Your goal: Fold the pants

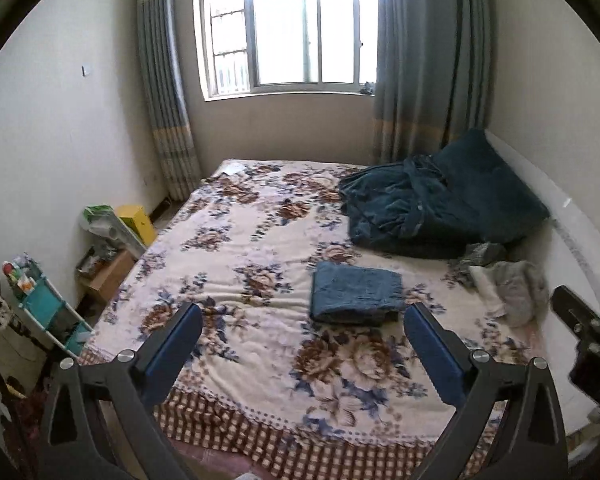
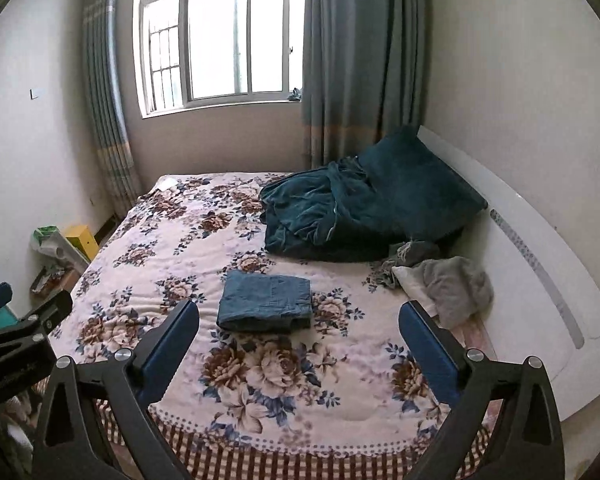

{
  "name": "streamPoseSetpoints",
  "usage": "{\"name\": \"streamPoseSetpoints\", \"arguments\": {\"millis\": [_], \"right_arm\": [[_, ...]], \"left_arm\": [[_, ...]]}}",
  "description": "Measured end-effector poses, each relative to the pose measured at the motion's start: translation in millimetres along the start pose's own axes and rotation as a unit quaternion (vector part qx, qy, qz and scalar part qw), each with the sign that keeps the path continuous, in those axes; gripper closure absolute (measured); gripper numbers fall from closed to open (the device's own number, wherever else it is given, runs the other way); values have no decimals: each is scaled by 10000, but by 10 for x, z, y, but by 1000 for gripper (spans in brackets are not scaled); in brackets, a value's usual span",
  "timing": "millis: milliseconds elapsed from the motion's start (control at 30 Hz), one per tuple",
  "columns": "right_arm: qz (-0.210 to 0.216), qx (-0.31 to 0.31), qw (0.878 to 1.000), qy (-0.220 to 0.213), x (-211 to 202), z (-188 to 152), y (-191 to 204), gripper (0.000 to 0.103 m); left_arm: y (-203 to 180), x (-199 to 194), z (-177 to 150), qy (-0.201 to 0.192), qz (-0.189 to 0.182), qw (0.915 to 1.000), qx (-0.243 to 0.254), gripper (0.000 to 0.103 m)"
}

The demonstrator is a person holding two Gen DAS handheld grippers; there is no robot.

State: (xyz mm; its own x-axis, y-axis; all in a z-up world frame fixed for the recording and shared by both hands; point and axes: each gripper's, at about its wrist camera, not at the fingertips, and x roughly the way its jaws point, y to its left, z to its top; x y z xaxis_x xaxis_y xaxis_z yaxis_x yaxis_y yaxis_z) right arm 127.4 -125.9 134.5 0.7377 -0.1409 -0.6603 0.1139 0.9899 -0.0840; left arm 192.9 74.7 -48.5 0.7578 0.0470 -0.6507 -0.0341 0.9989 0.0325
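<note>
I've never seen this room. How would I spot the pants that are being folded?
Start at the bed with the flowered cover under the window. Near its middle, ahead of both open grippers, lie the pants, a small, neat, blue rectangle. The dark teal blanket behind them is rumpled and much bigger, and the grey cloth to the right is a loose heap.

Ahead of the claws, the pants point(image 2: 266, 303) are plain denim blue. The bedspread point(image 2: 188, 248) is cream with brown and blue flowers, its near hem brown-checked. Beyond, right, the quilt point(image 2: 340, 212) is dark teal. The claws' pads point(image 2: 168, 344) are blue.
</note>
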Motion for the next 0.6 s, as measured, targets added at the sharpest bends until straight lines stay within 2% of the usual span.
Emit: {"name": "streamPoseSetpoints", "arguments": {"millis": [367, 600], "right_arm": [[-49, -87, 9996, 278, 749, -38, 47, 1], [-63, -63, 9995, 316, 868, -52, 14, 1]], "left_arm": [[-152, 411, 35, 124, 63, 9999, 50, 0], [-192, 491, 50, 150, 136, 9997, 98, 0]]}}
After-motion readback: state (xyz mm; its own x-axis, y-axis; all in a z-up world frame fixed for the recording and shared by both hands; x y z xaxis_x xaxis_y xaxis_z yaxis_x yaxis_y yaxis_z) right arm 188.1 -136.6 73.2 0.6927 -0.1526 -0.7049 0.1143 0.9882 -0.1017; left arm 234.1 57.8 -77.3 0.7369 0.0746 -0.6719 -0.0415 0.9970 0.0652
